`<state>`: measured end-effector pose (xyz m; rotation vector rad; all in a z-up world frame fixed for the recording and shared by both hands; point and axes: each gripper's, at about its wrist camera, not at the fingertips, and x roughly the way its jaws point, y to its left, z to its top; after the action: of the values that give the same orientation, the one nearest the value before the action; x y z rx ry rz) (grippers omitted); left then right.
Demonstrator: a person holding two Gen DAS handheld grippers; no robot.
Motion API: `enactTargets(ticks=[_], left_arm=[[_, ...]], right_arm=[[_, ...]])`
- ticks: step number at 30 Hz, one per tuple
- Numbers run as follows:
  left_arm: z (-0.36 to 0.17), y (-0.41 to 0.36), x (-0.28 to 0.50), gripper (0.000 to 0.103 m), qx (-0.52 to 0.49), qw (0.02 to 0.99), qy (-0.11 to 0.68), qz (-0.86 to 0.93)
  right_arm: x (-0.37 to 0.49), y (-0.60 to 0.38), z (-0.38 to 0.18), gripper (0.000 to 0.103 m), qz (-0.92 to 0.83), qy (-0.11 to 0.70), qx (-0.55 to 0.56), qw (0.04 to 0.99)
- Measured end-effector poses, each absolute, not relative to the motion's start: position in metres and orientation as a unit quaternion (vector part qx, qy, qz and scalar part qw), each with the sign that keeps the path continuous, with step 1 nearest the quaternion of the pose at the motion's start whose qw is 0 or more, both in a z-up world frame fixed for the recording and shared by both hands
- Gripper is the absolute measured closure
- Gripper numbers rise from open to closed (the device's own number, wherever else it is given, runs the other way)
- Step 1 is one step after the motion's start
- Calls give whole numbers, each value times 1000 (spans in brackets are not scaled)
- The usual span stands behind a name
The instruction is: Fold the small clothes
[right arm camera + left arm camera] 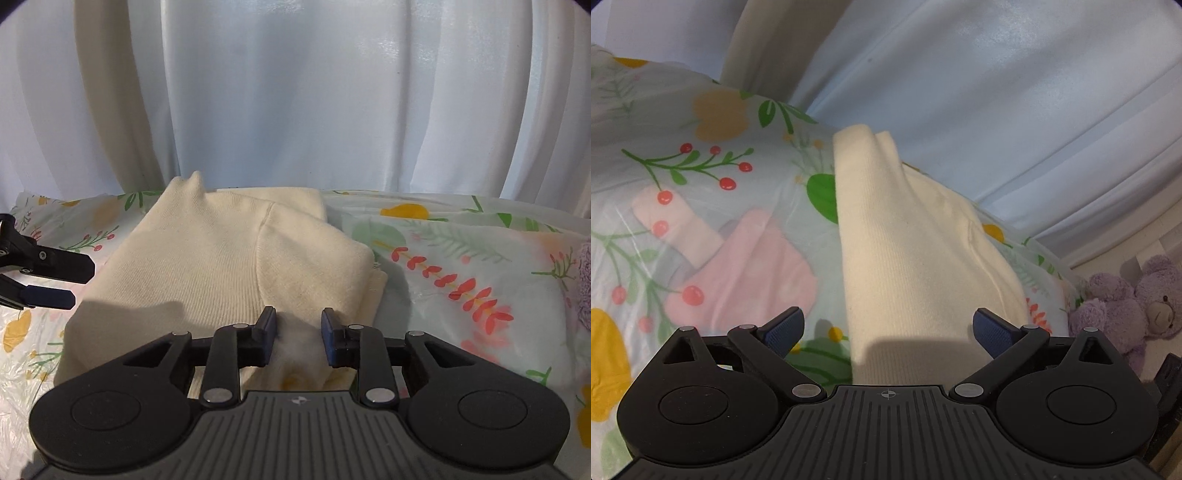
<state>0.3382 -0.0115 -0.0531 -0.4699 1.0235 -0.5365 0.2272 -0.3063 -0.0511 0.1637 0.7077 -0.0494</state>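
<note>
A cream knit garment (908,243) lies folded on the floral sheet (683,122), running away from me. My left gripper (888,330) hovers over its near end, open wide, with the blue pads (786,328) clear of the cloth on both sides. In the right wrist view the same garment (221,254) spreads across the middle. My right gripper (300,325) sits at its near right edge with the jaws a little apart. Pale cloth and sheet show in the gap, and the pads do not press on anything. The left gripper (79,282) enters from the left, beside the garment.
Pink small clothes (750,266) show dimly through the translucent floral sheet on the left. A purple teddy bear (1137,306) sits at the right, with its edge (583,280) seen from the right wrist. Pale curtains (295,110) hang close behind the bed.
</note>
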Motion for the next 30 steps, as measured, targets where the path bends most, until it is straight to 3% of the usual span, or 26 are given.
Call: enactTargets(ticks=[3,7,12,16,18,20,26,27,30], left_arm=[[-65,-5,351,2,-268,786,487,-269],[-80,-6,366,2,-296,766,498,-278],[-87,-13,375,4,-318,748,501,-299],[-88,-21,377,14,-310,750,497,-308],[-88,-25,378,22,-296,756,497,-308],[-90,-24,378,45,-286,764,497,-297],[-93,-25,377,48,-284,774,483,-296],[-91,-27,376,51,-274,778,483,-294],[-85,-26,373,62,-268,783,478,-295]], right_arm=[[222,-341,-51,52,-45,338,151,928],[238,-383,-79,49,17,374,311,874],[257,-402,-98,40,47,378,370,847],[267,-409,-105,40,65,370,403,834],[273,-402,-105,49,81,378,397,833],[277,-394,-102,50,95,379,379,839],[285,-373,-104,53,114,387,368,838],[285,-368,-102,59,113,384,364,841],[280,-354,-89,63,115,374,351,851]])
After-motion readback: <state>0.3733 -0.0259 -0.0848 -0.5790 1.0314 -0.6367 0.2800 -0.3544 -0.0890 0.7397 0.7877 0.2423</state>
